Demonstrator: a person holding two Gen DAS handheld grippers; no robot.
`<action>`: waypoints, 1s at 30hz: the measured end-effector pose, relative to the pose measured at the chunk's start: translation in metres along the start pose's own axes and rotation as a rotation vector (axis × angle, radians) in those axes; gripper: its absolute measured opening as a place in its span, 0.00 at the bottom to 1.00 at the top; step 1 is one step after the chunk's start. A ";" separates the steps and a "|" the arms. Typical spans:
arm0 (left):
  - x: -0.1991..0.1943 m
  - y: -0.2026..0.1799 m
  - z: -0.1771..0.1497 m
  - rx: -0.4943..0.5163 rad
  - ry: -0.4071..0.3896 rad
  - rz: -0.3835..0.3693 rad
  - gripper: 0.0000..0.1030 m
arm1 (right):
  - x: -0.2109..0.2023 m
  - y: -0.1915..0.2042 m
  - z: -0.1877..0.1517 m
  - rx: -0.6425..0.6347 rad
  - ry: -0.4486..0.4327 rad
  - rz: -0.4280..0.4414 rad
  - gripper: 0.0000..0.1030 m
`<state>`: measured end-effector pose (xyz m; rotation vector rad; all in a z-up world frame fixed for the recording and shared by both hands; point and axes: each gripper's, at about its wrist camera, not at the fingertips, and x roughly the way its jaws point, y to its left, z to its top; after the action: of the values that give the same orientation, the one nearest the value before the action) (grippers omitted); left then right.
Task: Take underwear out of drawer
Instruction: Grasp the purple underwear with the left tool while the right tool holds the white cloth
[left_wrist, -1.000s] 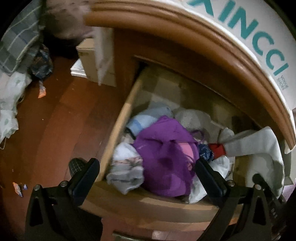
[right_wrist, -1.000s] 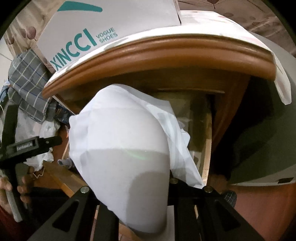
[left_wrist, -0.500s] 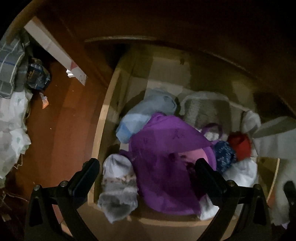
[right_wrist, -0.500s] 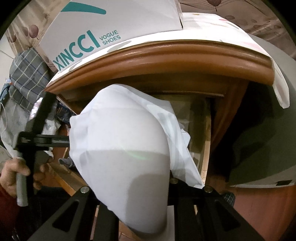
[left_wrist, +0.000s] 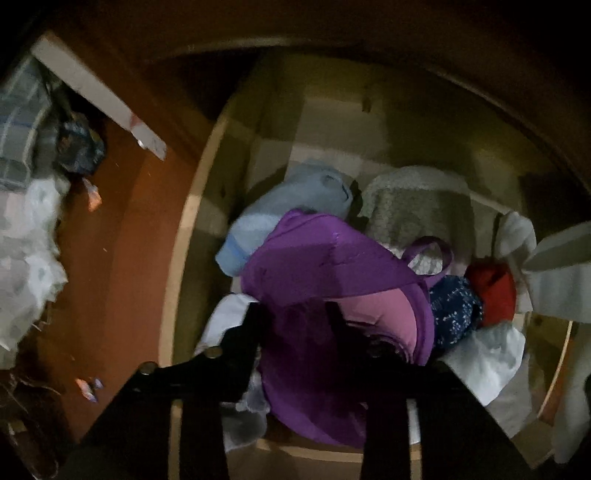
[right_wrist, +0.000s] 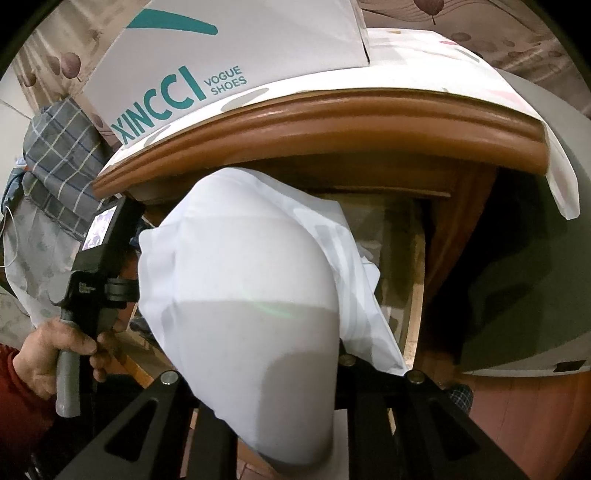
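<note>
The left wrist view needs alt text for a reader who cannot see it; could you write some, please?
The left hand-held gripper points down into an open wooden drawer, its jaws closing around a purple garment on top of the pile. Light blue, grey, white, navy and red clothes surround it, with reddish floor to the left.

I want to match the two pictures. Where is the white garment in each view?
Left wrist view: the white garment enters at the right edge, beside the drawer's right end, above the red item.
Right wrist view: the white garment fills the centre, clamped in the right hand-held gripper.
Shared landmark: the pale drawer rim.
</note>
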<state>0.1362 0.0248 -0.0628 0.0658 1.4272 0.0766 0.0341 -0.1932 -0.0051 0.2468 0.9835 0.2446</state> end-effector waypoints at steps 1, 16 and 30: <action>-0.003 0.000 -0.002 0.004 -0.012 0.012 0.21 | -0.001 0.000 0.000 0.001 -0.003 0.002 0.15; -0.084 0.030 -0.029 -0.065 -0.225 -0.070 0.13 | -0.011 -0.001 -0.006 -0.002 -0.021 0.001 0.15; -0.215 0.060 -0.054 -0.058 -0.476 -0.135 0.13 | -0.010 -0.003 -0.009 0.005 -0.017 -0.047 0.15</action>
<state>0.0517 0.0649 0.1471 -0.0579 0.9505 -0.0102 0.0211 -0.1984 -0.0027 0.2293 0.9717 0.1970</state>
